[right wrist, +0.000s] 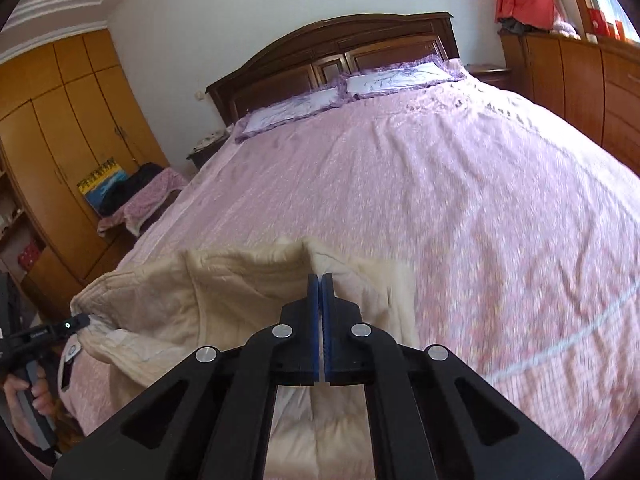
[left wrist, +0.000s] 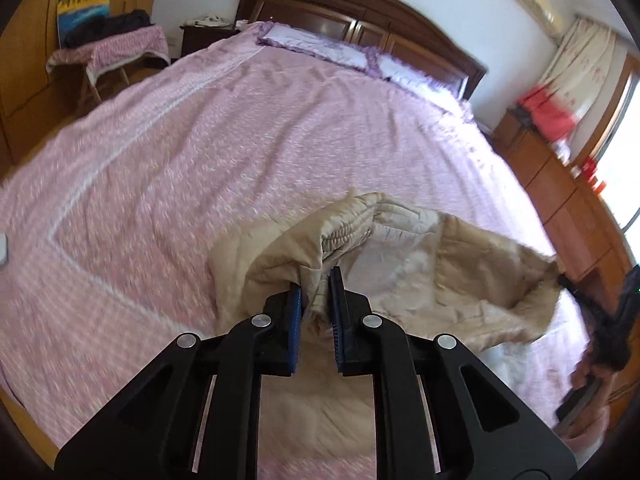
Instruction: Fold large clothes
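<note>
A beige quilted coat hangs between both grippers above the near end of the pink bed. My left gripper is shut on a bunched thick fold of the coat. My right gripper is shut on the coat's thin edge. In the left wrist view the right gripper holds the coat's far right corner. In the right wrist view the left gripper holds the coat's left end. The coat's lower part droops below the fingers onto the bedspread.
Two white and purple pillows lie by the dark wooden headboard. A chair with a pink cloth and dark clothes stands left of the bed. Wooden wardrobes and a wooden dresser flank the bed.
</note>
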{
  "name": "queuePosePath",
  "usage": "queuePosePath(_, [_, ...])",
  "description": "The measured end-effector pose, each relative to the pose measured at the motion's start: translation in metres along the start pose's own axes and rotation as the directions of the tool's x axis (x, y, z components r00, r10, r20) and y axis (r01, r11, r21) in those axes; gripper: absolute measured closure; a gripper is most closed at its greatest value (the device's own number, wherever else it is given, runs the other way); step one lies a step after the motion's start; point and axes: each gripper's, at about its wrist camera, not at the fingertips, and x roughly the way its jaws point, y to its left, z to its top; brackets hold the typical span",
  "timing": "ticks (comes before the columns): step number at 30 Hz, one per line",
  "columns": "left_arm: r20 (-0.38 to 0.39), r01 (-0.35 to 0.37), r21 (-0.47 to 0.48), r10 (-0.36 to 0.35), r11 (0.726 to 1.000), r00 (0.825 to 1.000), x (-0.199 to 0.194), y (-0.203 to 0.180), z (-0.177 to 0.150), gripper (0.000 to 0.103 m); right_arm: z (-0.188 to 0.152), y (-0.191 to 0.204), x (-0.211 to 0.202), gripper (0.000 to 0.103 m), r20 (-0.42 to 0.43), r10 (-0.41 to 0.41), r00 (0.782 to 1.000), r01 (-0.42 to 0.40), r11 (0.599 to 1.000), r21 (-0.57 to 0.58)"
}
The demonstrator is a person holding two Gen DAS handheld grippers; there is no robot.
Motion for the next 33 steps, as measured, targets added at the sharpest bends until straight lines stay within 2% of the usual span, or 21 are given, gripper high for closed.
queuePosePath(6, [-0.058, -0.096, 0.071, 0.1, 0.993, 0.993, 0.052, -0.001, 0.014, 0.086, 0.01, -0.006, 0.05, 0.101, -0.064, -0.093, 0.994, 0.089, 0.995, -0.055])
queuePosePath(9, [-0.064, -0.114, 0.066, 0.119, 0.991, 0.991, 0.07, 0.0, 0.013, 0.081, 0.006, -0.01, 0.074, 0.101, -0.11, -0.112, 0.988, 0.105, 0.992, -0.064])
queuePosePath(11, [-0.061, -0.128, 0.069, 0.132, 0.989, 0.989, 0.077, -0.001, 0.009, 0.069, -0.001, -0.013, 0.087, 0.099, -0.135, -0.119, 0.984, 0.112, 0.992, -0.062])
queuePosePath(14, [-0.065, -0.126, 0.055, 0.129, 0.991, 0.99, 0.08, 0.001, 0.003, 0.063, -0.011, -0.016, 0.097, 0.089, -0.147, -0.109, 0.983, 0.102, 0.993, -0.057])
queuePosePath(15, [-0.061, -0.12, 0.054, 0.123, 0.991, 0.991, 0.078, 0.002, 0.003, 0.063, -0.013, -0.018, 0.098, 0.088, -0.146, -0.1, 0.984, 0.094, 0.994, -0.047])
queuePosePath(17, [-0.06, -0.109, 0.059, 0.112, 0.992, 0.992, 0.074, 0.002, 0.002, 0.054, -0.013, -0.022, 0.097, 0.085, -0.146, -0.082, 0.986, 0.08, 0.997, -0.021])
queuePosePath(19, [-0.061, -0.089, 0.057, 0.093, 0.994, 0.994, 0.067, 0.005, 0.002, 0.053, -0.012, -0.026, 0.095, 0.08, -0.143, -0.073, 0.987, 0.073, 0.997, -0.01])
queuePosePath(20, [-0.063, -0.083, 0.054, 0.087, 0.995, 0.994, 0.062, 0.006, 0.002, 0.049, -0.011, -0.027, 0.093, 0.074, -0.14, -0.075, 0.987, 0.074, 0.997, -0.009])
queuePosePath(21, [-0.066, -0.071, 0.047, 0.074, 0.996, 0.995, 0.058, 0.008, 0.002, 0.044, -0.01, -0.027, 0.09, 0.06, -0.136, -0.087, 0.987, 0.086, 0.996, -0.009])
queuePosePath(22, [-0.067, -0.064, 0.042, 0.067, 0.997, 0.996, 0.055, 0.008, 0.002, 0.033, -0.009, -0.029, 0.085, 0.051, -0.122, -0.099, 0.988, 0.098, 0.995, -0.008])
queuePosePath(23, [-0.068, -0.063, 0.033, 0.065, 0.997, 0.996, 0.049, 0.01, 0.002, 0.031, -0.008, -0.028, 0.082, 0.043, -0.113, -0.093, 0.989, 0.093, 0.996, -0.008])
queuePosePath(29, [-0.061, -0.026, 0.019, 0.027, 0.999, 0.998, 0.028, 0.019, -0.002, 0.029, -0.005, -0.037, 0.062, 0.04, -0.095, -0.067, 0.993, 0.067, 0.998, 0.001])
queuePosePath(32, [-0.064, -0.045, 0.035, 0.048, 0.998, 0.997, 0.023, 0.02, -0.007, 0.028, -0.005, -0.046, 0.049, 0.039, -0.067, -0.09, 0.994, 0.093, 0.995, 0.031])
queuePosePath(33, [-0.069, -0.045, 0.048, 0.049, 0.998, 0.996, 0.022, 0.02, -0.009, 0.028, -0.005, -0.049, 0.045, 0.034, -0.062, -0.1, 0.993, 0.103, 0.994, 0.046])
